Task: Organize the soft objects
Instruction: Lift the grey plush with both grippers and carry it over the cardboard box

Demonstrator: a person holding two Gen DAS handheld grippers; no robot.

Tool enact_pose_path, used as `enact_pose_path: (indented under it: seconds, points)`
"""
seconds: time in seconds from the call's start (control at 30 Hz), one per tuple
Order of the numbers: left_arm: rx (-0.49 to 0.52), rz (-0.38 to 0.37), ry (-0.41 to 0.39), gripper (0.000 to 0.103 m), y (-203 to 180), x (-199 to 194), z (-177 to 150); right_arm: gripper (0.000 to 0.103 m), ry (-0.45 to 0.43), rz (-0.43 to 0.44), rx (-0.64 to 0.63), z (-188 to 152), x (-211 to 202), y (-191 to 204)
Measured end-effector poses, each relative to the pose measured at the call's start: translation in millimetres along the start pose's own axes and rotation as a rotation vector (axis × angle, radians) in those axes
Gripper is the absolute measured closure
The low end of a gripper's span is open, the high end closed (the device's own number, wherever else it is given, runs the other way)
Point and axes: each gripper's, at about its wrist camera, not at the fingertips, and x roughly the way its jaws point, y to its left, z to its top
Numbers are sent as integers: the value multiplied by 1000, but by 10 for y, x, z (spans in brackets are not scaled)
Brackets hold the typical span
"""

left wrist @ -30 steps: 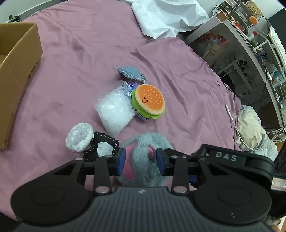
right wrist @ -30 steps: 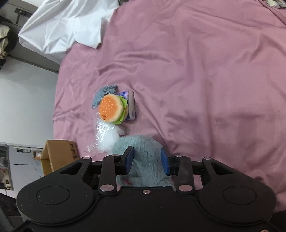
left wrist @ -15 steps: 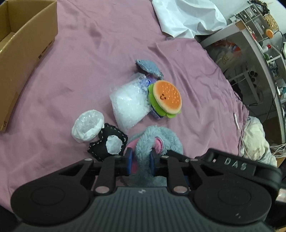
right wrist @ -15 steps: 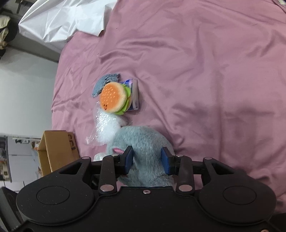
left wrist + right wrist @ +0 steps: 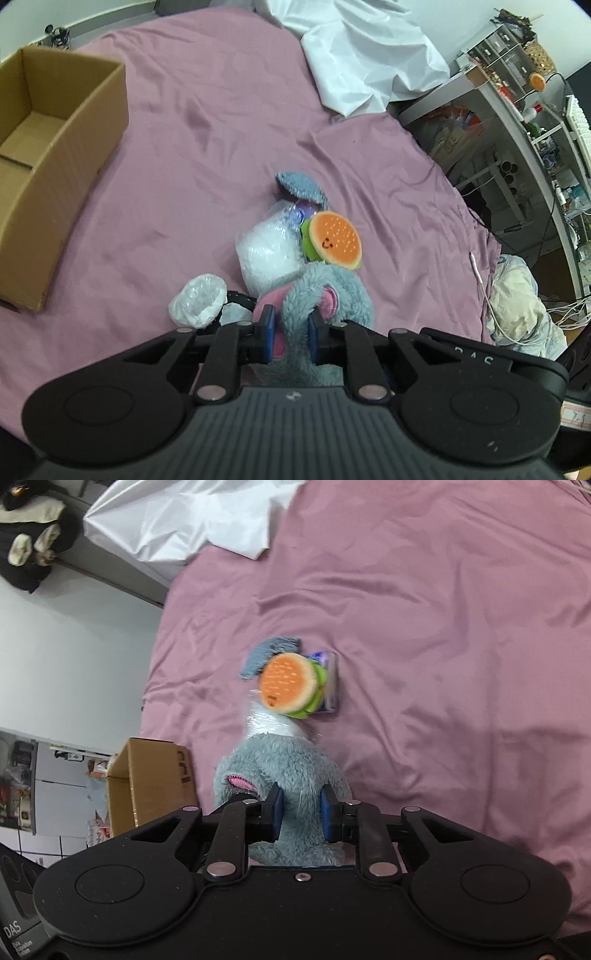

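Wide pink bedsheet point(image 5: 207, 155) spread across the whole bed, rumpled white cloth point(image 5: 369, 59) at its far edge. Open cardboard box point(image 5: 55, 166) on the sheet, well apart from the pile. Near the sheet's middle, fluffy grey plush toy point(image 5: 332, 291) with pink patches, pinched from both sides: left gripper point(image 5: 290, 334) clamped on a furry limb, right gripper point(image 5: 301, 816) just closed further, pads pressing the grey fur. Just beyond, clear plastic bag point(image 5: 267, 254), burger toy point(image 5: 334, 242) leaning on it, small grey cloth point(image 5: 297, 184) behind.
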Motion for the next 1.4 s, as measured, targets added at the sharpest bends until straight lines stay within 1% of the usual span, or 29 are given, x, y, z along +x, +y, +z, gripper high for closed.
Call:
enact_pose_path:
  seconds: [0.27, 0.43, 0.6, 0.9, 1.17, 1.4]
  points:
    - [5, 2, -64, 86, 72, -284, 119, 83, -48, 88, -81, -35, -84, 211]
    - [-9, 6, -86, 86, 134, -460, 187, 84, -74, 135, -126, -66, -95, 360]
    - [1, 4, -124, 87, 153, -646, 230, 84, -108, 186, -169, -87, -161, 502]
    - [3, 3, -193, 87, 253, -940, 246, 84, -148, 239, -267, -184, -247, 802]
    - [-19, 34, -254, 87, 458, -1245, 325, 85, -153, 263, -338, -312, -185, 1171]
    - [-49, 51, -293, 87, 689, -1444, 404, 85, -135, 298, -373, -405, -84, 1445]
